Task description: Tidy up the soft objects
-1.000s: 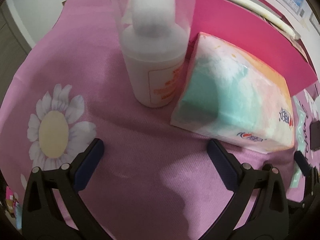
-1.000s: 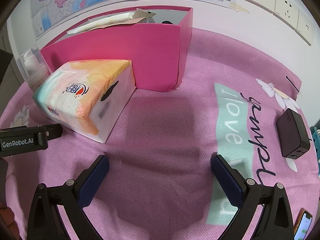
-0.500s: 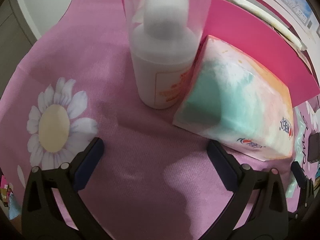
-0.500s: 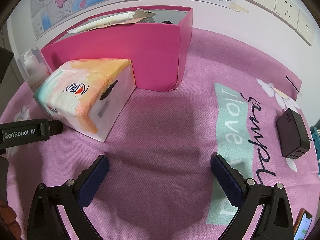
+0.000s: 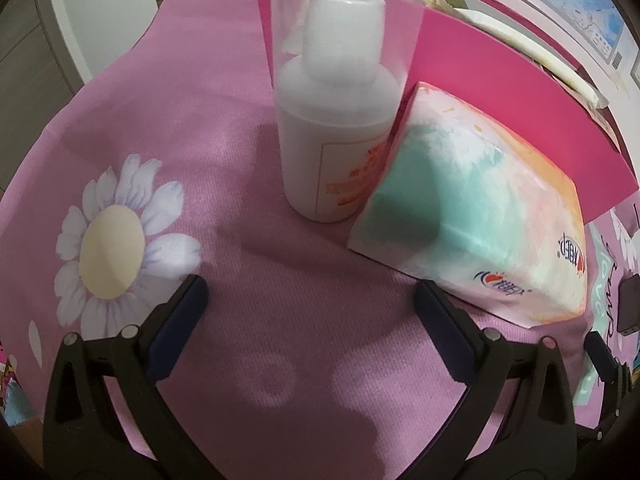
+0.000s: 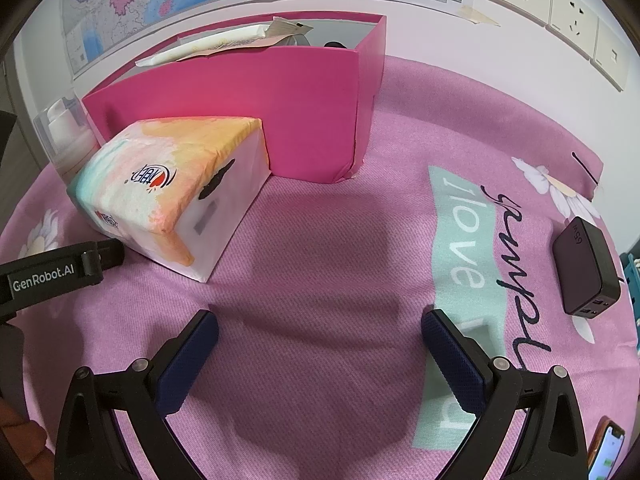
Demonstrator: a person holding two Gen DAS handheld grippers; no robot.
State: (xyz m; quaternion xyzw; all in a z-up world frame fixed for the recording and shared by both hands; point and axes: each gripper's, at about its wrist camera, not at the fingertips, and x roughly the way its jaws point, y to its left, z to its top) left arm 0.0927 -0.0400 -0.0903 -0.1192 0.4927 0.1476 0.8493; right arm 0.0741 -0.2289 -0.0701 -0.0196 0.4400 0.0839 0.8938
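Tissue pack [image 6: 168, 196]: soft crinkly plastic block, against rigid pink box [image 6: 280, 112]

Pink daisy-print cloth [image 6: 320, 240], magenta box [image 6: 240, 112], pastel teal-orange-white tissue pack [image 6: 168, 184], white bottle [image 5: 332, 152]

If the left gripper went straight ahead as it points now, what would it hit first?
Most likely the pump bottle, standing nearly dead ahead of the open left gripper. The tissue pack lies just right of that line; depth is uncertain.
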